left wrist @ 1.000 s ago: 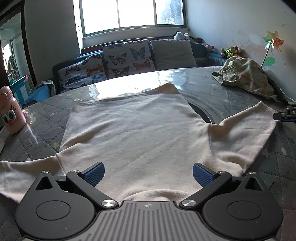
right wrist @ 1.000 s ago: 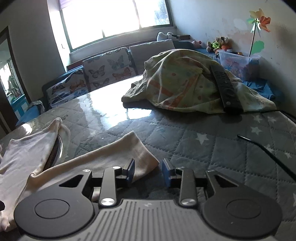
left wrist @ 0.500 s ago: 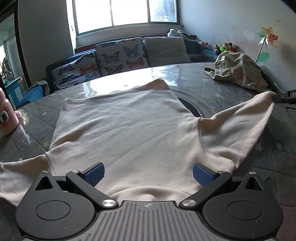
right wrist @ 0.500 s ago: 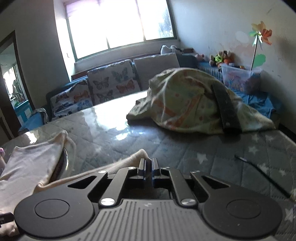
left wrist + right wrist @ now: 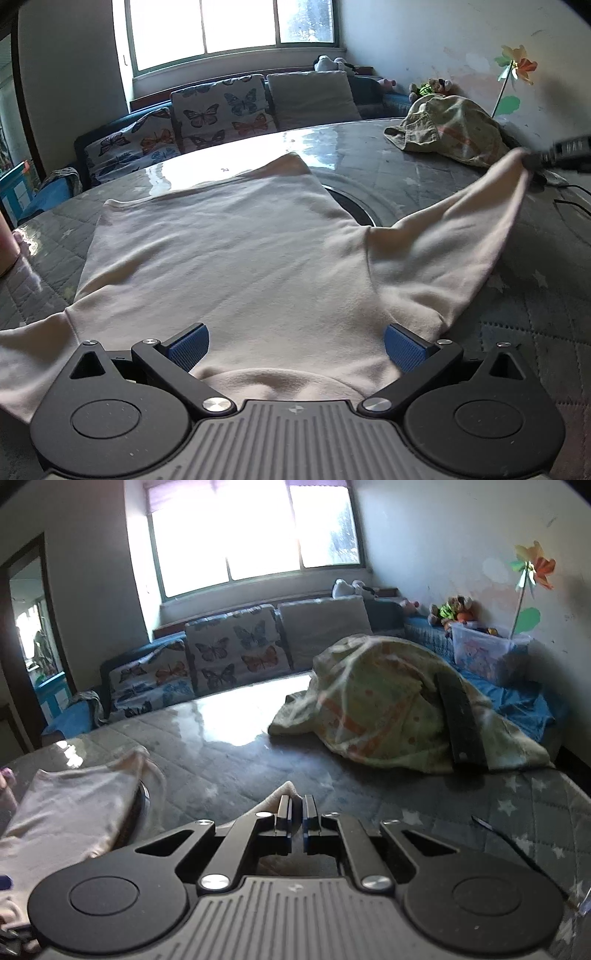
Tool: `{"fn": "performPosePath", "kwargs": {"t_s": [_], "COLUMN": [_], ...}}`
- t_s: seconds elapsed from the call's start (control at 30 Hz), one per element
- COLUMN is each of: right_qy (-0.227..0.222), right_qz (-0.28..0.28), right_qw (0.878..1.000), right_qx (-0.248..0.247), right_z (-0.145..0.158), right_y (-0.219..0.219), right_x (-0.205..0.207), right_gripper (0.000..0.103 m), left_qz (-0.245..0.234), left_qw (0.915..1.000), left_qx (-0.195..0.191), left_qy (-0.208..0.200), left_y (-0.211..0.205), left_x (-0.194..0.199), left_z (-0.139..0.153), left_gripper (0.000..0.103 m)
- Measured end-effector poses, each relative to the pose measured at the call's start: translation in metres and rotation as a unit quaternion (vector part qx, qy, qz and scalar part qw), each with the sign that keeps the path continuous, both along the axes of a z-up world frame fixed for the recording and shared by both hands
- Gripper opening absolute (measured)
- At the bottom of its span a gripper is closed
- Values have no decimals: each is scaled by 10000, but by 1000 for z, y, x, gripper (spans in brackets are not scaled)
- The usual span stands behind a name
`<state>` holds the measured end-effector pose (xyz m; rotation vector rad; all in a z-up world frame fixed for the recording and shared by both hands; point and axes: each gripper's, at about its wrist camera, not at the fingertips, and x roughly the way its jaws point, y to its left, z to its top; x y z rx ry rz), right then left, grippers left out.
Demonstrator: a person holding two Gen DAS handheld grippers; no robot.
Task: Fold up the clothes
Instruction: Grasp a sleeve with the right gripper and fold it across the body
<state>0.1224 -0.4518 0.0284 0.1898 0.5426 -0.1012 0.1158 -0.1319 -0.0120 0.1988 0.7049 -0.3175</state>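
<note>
Cream shirt [image 5: 236, 258] spread flat on the quilted table [image 5: 524, 332], collar end nearest the left gripper [image 5: 295, 349], hem toward the far edge by the sofa [image 5: 221, 114]. Left gripper released, blue pads [image 5: 186, 345] wide apart over the collar, gripping nothing. One sleeve [image 5: 461, 236] lifted off the table and stretched up to the right, its cuff pinched by the right gripper [image 5: 535, 160] at the frame edge. From the right wrist view, right gripper [image 5: 295, 814] clenched on the cuff [image 5: 286, 790], cloth poking out just past the closed fingers [image 5: 284, 812]. Other sleeve lying flat at the lower left, partly hidden behind the left gripper body. Shirt body [image 5: 70, 805] seen low on the left in the right wrist view, draped over a round dark disc [image 5: 142, 797] set in the table. Heap of patterned cloth [image 5: 388, 705] well apart at the far right, a black remote [image 5: 460, 720] resting on it. Thin black cable [image 5: 498, 834] on the table near the right edge. Pinwheel [image 5: 532, 568] against the wall.
</note>
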Motion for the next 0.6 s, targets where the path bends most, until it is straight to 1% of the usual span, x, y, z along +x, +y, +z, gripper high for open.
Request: {"fn": "performPosePath", "kwargs": {"t_s": [0.1, 0.3, 0.43, 0.6], "right_qy": [-202, -611, -771, -832], "right_qz": [225, 975, 1538, 2199], "right_qw": [9995, 9929, 9839, 9698], "right_qx": [-79, -301, -484, -649], "right_z": [21, 65, 85, 95], "right_y": [14, 62, 104, 163], "right_x": [-4, -7, -6, 2], "right_gripper": [4, 4, 4, 4], "left_qz": [2, 186, 413, 866], "left_qw": [10000, 9993, 9982, 9948], "left_qx": [-63, -288, -352, -393], "left_qy": [-16, -157, -267, -362], "left_y": [4, 28, 56, 100], "left_x": [-1, -8, -16, -24], "left_z": [2, 14, 21, 24], "left_gripper": [103, 103, 103, 103]}}
